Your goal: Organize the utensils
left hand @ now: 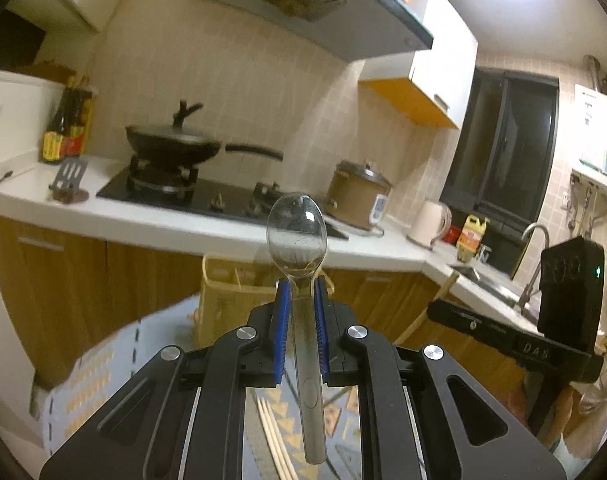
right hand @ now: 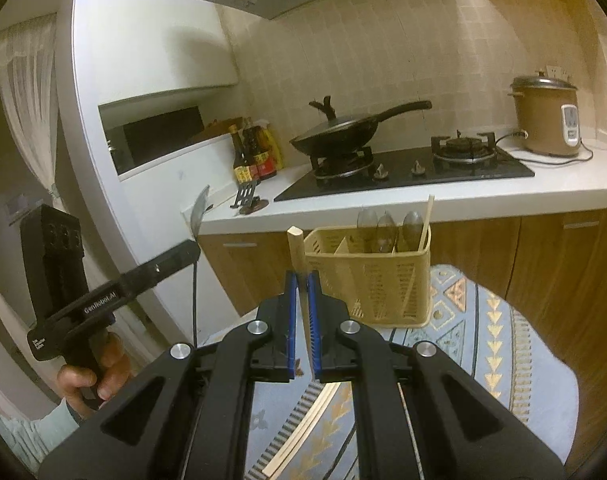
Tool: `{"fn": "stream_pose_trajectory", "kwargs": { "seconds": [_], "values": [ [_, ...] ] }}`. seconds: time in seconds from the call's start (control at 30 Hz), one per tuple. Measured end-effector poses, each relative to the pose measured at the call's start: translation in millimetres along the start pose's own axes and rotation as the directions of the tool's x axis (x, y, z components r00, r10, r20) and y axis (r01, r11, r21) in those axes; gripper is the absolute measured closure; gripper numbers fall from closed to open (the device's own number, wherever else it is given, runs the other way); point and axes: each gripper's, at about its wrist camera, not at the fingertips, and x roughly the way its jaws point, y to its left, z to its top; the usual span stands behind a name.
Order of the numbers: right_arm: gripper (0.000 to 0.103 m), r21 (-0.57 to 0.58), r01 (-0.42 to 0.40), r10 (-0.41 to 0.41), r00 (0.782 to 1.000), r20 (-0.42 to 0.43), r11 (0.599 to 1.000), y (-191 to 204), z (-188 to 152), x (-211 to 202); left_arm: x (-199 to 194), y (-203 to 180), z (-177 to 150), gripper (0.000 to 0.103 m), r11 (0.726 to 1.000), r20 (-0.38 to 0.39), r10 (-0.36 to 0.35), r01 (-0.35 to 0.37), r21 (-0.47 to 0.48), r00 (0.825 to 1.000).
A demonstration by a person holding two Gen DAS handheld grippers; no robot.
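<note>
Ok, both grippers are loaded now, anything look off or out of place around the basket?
Loose chopsticks lie on the patterned cloth under the right gripper, outside the yellow basket. One chopstick in basket leans among the spoons. Left gripper holds a clear spoon; the right holds a chopstick.

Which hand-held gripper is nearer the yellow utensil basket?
Right hand-held gripper, just short of the basket; left hand-held gripper sits farther off to its side.
</note>
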Motion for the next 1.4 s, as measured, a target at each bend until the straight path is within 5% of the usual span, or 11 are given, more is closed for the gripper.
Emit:
{"fn": "stream_pose_trajectory", "kwargs": {
  "seconds": [0.4, 0.83, 1.1, 1.23, 1.4],
  "values": [
    [0.099, -0.025, 0.074, -0.072, 0.994, 0.081, 0.997, -13, 59, 18, 43, -8, 42, 0.093, 0.991, 0.141, 0.03, -0.049, 0.127, 0.99],
    [0.099, -0.004, 0.139, -0.137, 0.98, 0.142, 0.99, -58, 123, 58, 109, 41, 77, 0.093, 0.999, 0.183, -0.006, -0.003, 0.05, 0.983],
    [0.098, 0.02, 0.07, -0.069, 0.996, -0.057, 0.997, -80, 73, 76, 127, 63, 51, 0.092, 1.0, 0.093, -0.005, 0.004, 0.017, 0.996],
    [0.098, 0.115, 0.076, -0.052, 0.978, -0.202, 0.99, -105, 28, 82, 130, 68, 32, 0.092, 1.0, 0.039, -0.008, 0.008, 0.001, 0.999],
    [0.097, 0.124, 0.161, -0.106, 0.925, -0.364, 0.979, -132, -20, 88, 122, 70, 22, 0.092, 1.0, 0.014, 0.001, -0.001, -0.01, 1.0]
  ]
}}
